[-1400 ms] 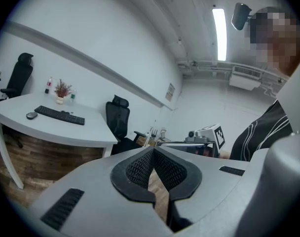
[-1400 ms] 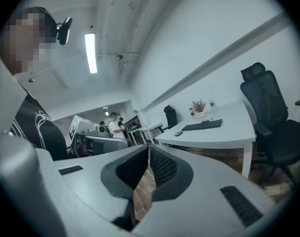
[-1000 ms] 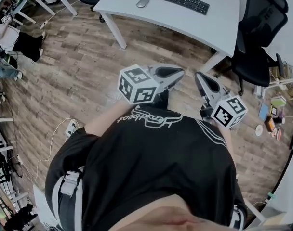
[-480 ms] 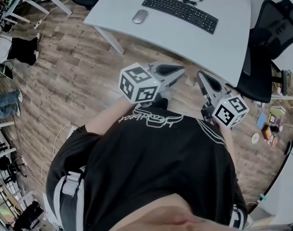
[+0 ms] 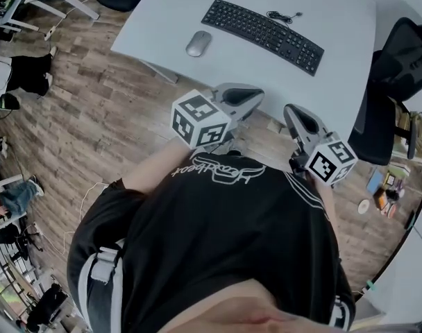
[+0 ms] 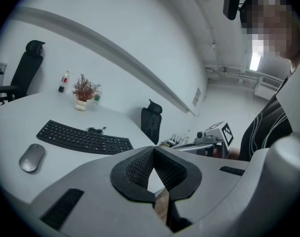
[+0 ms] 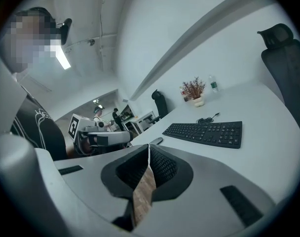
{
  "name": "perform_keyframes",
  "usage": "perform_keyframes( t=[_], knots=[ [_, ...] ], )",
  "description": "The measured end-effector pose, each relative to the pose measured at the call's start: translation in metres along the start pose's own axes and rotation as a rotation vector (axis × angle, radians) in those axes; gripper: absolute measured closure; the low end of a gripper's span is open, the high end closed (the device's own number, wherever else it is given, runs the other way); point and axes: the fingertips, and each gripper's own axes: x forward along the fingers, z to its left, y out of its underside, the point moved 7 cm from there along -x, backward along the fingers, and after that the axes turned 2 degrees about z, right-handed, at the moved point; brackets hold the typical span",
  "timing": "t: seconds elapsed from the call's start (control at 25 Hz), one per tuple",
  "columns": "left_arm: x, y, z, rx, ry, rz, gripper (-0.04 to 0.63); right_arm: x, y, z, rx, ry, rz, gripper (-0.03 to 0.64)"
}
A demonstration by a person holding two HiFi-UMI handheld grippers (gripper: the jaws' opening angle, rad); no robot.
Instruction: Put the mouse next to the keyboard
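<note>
While both tools hang short of the table (image 5: pixel 155 19), mouse (image 5: pixel 198 44): lies flat on it, near the left end of the keyboard (image 5: pixel 262 26), not touching.
Left gripper (image 5: pixel 259 97): jaws closed together, nothing between them.
Right gripper (image 5: pixel 287 109): jaws closed together, empty.
Handling (judged): light, rigid, smooth rounded shell; probably slippery under the pads.
Hold point (judged): across the two long sides at mid-body, low on the shell; jaws must open first.
Risk (judged): a pinch high on the curve may squirt it out.
</note>
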Motion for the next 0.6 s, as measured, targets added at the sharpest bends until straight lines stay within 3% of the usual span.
perform_keyframes(
  t=[0.44,0.6],
  knots=[
    [0.021,-0.016,0.074,-0.019,-0.116,0.035,0.579,0.044,-0.018,-0.045,0.038,-0.005,0.047,0.603],
    [0.019,-0.016,0.094,0.004,-0.186,0.046,0.481,0.051,-0.017,-0.050,0.050,-0.010,0.059,0.603]
  ],
)
